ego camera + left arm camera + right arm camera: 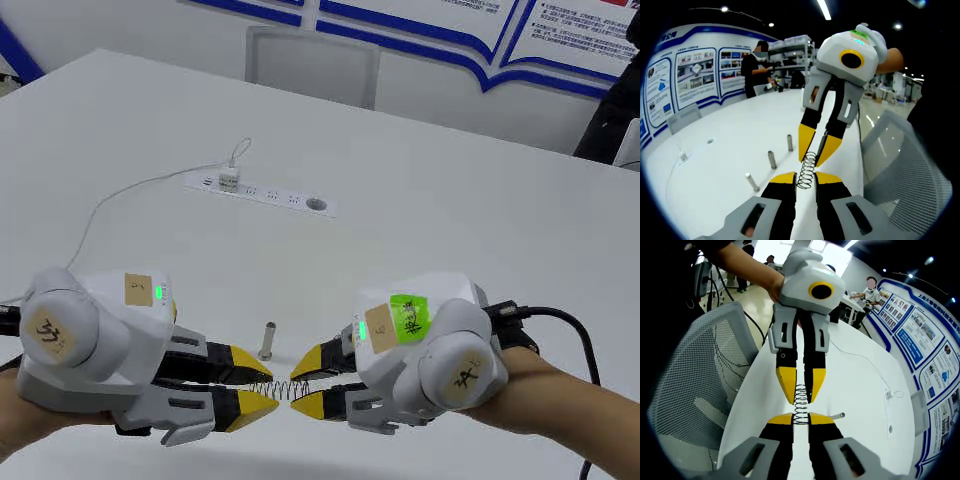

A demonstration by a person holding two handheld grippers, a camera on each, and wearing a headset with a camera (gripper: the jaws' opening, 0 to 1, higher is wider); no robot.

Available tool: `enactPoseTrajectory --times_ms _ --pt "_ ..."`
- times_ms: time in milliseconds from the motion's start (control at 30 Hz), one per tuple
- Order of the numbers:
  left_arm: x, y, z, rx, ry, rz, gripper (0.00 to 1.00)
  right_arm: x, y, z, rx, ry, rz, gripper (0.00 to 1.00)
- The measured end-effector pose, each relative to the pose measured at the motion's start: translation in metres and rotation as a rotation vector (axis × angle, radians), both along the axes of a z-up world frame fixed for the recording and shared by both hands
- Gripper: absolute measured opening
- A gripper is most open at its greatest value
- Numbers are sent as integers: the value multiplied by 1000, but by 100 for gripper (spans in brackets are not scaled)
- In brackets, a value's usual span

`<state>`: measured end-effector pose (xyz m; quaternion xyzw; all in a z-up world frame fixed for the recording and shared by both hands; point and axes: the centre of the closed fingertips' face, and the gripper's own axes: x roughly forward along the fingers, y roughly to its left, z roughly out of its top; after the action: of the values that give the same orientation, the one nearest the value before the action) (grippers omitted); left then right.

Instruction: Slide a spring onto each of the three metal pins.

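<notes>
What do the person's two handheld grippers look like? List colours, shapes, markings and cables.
Left gripper and right gripper: rounded white housings, grey frames, black jaws with yellow wedge tips, green lights, tan handwritten stickers. The right one adds a green label and a black cable.

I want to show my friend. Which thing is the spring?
On the white table, the left hand-held gripper and right hand-held gripper face each other. The spring is the thin wire coil between their yellow tips, unlike the solid metal pin standing just beyond.

Your left tool and right tool carry handwritten stickers; green label, wall posters — all unreadable.
</notes>
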<state>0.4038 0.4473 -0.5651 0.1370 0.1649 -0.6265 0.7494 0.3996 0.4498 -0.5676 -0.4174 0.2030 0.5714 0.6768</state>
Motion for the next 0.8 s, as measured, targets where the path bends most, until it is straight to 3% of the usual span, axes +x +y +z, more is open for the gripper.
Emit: enactPoseTrajectory --times_ms 333,533,800 --pt "2 0 4 0 -89 -25 12 3 0 8 38 -10 -16 11" --pt "1 -2 8 -14 -89 -30 10 5 -2 12 69 8 -43 12" --pt "-1 -1 7 7 -107 -43 10 3 -2 10 66 12 -47 13"
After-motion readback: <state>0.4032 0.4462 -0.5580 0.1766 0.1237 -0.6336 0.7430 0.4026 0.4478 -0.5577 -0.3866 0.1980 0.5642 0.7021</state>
